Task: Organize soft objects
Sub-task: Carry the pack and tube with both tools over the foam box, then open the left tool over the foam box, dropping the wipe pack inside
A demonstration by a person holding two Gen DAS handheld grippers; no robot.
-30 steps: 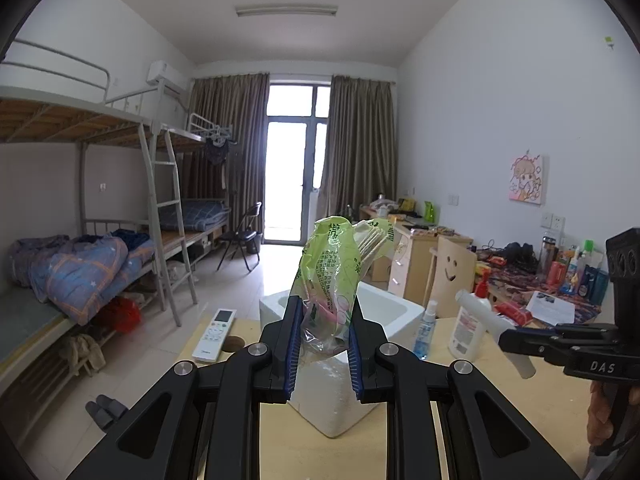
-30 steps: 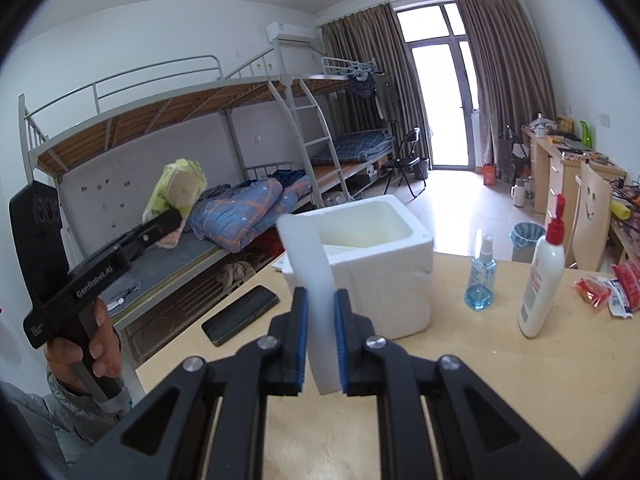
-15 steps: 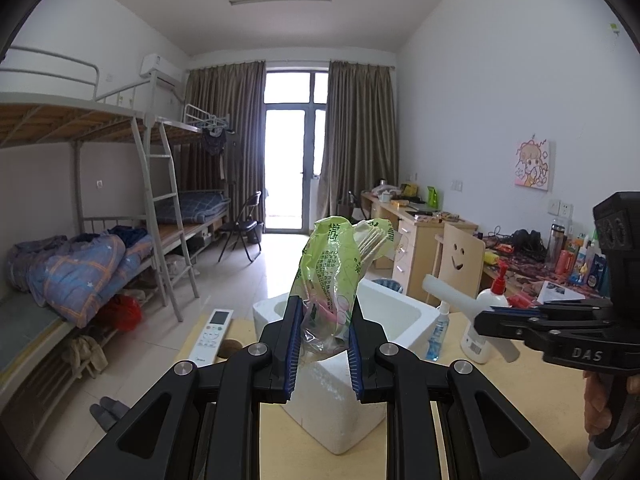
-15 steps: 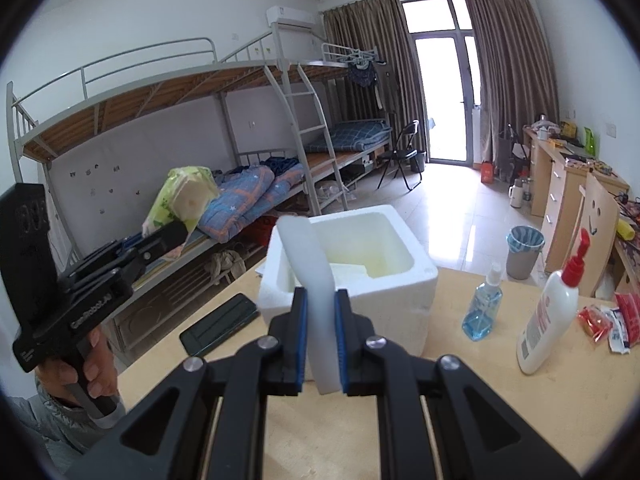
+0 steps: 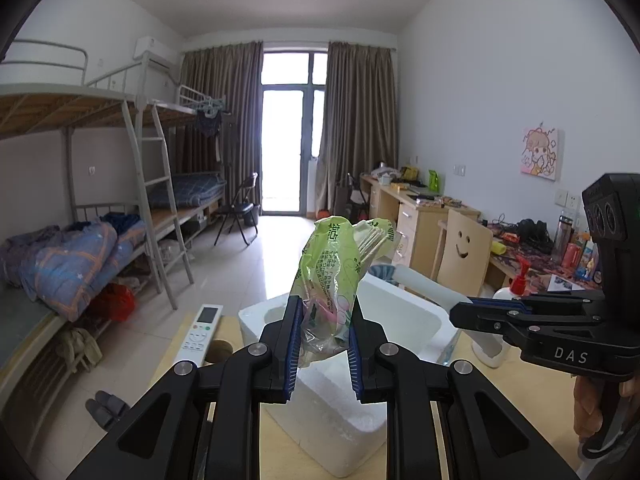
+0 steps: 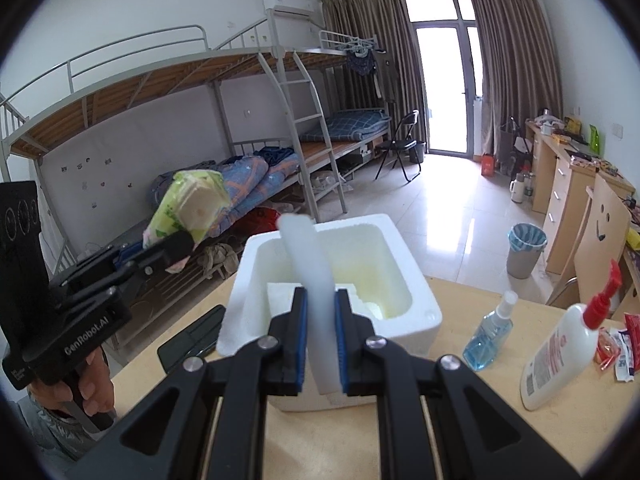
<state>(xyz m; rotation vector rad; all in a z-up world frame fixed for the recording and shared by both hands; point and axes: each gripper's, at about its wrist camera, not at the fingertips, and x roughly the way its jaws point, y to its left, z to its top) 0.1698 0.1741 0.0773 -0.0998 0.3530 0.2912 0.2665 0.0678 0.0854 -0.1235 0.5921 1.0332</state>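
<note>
Your left gripper [image 5: 320, 344] clamps the green packet [image 5: 334, 276] and your right gripper [image 6: 320, 344] the foam strip [image 6: 308, 268], both above the foam box [image 6: 404, 264] (neither dropped in yet).

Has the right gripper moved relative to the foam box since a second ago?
Yes. The right gripper, shut on the white foam strip, has closed in on the foam box; the strip now overlaps its opening.

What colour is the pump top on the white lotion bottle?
Red; the pump top shows best in the right wrist view.
</note>
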